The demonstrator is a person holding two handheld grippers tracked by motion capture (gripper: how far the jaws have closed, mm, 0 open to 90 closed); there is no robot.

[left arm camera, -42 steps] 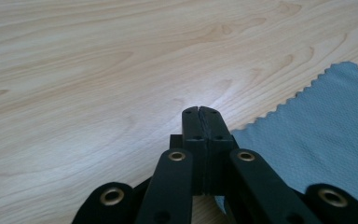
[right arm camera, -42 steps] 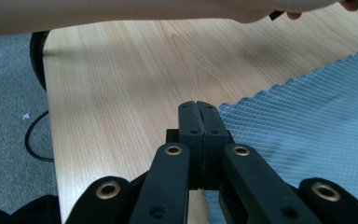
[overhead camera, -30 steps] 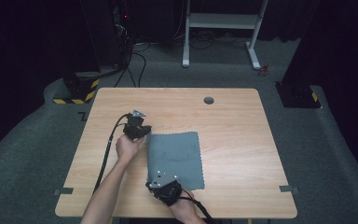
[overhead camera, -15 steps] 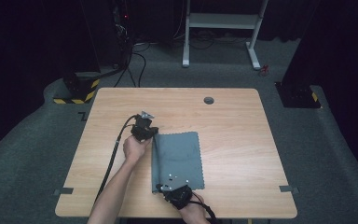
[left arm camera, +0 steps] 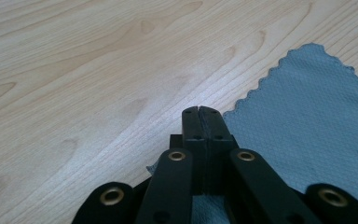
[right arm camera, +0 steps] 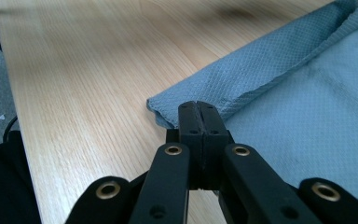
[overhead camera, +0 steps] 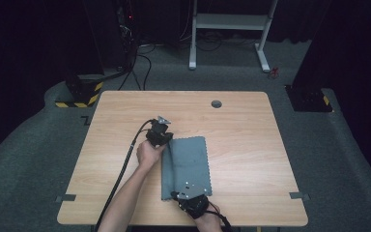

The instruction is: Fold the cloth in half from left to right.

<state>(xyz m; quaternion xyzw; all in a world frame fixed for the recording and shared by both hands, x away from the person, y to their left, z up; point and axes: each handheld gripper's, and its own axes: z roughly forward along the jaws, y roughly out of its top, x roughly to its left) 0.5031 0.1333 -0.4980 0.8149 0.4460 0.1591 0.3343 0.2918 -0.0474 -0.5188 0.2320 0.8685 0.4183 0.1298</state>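
Left gripper (overhead camera: 166, 141) clamped on cloth (overhead camera: 189, 164) at far left corner, jaws closed. Cloth flat on surface (overhead camera: 251, 145), left edge folded over. Right gripper (overhead camera: 182, 192) clamped on cloth's near edge, jaws closed.

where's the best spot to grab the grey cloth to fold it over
Grip the grey cloth at its two left corners, coming from the left side. That long edge is already rolled up off the table, giving each claw a raised lip to pinch.

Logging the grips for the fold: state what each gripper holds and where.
Both hold the grey cloth by its left edge: left gripper the far corner, right gripper the near one.
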